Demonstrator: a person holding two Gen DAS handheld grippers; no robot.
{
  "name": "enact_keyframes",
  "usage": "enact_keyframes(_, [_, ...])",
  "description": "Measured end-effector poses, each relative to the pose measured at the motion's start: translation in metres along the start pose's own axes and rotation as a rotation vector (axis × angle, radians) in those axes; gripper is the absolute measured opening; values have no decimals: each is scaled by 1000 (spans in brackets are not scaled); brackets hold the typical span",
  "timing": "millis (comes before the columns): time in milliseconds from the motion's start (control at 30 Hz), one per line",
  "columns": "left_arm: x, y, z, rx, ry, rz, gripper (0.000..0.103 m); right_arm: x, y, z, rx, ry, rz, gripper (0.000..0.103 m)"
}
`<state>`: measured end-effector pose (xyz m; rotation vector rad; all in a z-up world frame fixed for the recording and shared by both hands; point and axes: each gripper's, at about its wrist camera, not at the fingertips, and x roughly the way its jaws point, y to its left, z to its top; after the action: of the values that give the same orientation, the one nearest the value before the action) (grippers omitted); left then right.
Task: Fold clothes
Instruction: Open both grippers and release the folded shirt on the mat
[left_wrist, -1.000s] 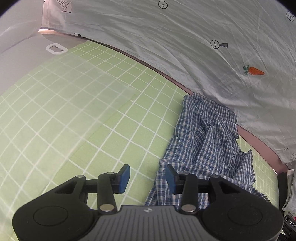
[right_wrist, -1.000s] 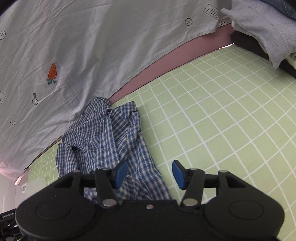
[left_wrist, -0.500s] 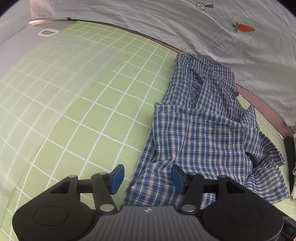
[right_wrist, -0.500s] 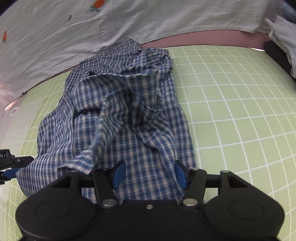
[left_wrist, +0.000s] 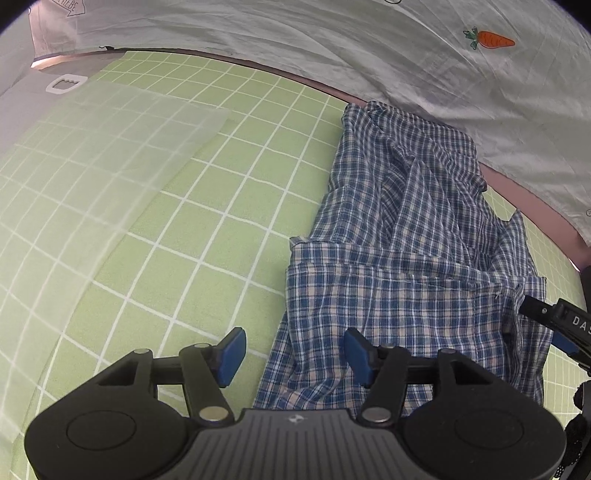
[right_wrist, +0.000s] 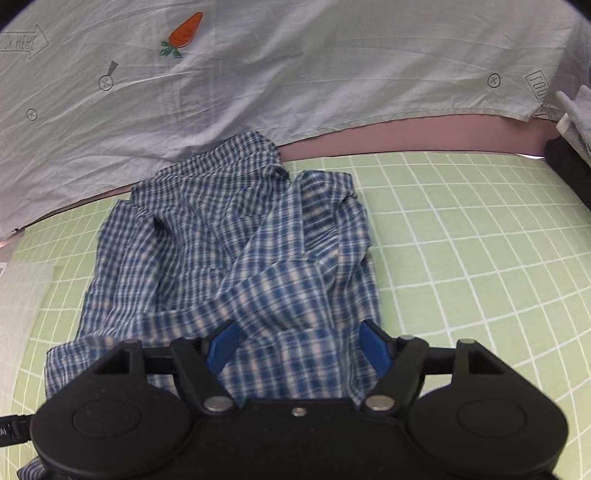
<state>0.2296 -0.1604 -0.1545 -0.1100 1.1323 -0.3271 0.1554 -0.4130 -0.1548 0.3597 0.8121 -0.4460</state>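
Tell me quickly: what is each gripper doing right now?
Left gripper: open, holding nothing, jaws just widened over the checked shirt.
Right gripper: open, holding nothing, jaws just widened.

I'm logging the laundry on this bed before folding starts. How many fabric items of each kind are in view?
Blue checked shirt: 1
Pale grey sheet with carrot print: 1
Green grid bedcover: 1
Grey garment at the right edge: 1
Total: 4
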Motion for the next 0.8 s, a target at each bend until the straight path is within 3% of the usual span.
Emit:
enact_keyframes(133, [7,-2,3,9,-3,-9,57,-3,-24,-3,68,19,28,73])
enact_keyframes(167, [8,-4,4,14,-4,-15,51,-3,-28,-6,77,29,37,70])
enact_keyframes(200, [8,-5,5,24,-3,-33,32,-4,-32,-9,84,36,54,59])
enact_keyframes(233, [7,-7,7,35,1,-54,21,-5,-34,-12,91,39,81,48])
enact_keyframes(267, [6,-10,8,44,-3,-66,11,-7,-36,-15,103,36,104,21])
enact_keyframes(300, [3,-12,8,58,-17,-71,10,-12,-38,-16,127,17,116,2])
enact_keyframes(333, [0,-14,9,70,-32,-77,9,-17,-40,-18,152,-1,129,1])
enact_keyframes(433, [-2,-11,10,45,-56,-99,9,-29,-45,-18,167,-48,95,1])
enact_keyframes(533, [4,-5,10,1,-26,-85,18,-20,-51,-18,163,-14,57,1])
enact_keyframes(633, [-4,0,9,-9,-38,-70,40,-16,-53,-22,184,27,24,8])
enact_keyframes(700, [-14,7,6,-29,-50,-90,69,-21,-53,-26,201,28,2,41])
enact_keyframes(800, [-24,18,-2,-76,-36,-123,72,-34,-61,-38,268,19,15,54])
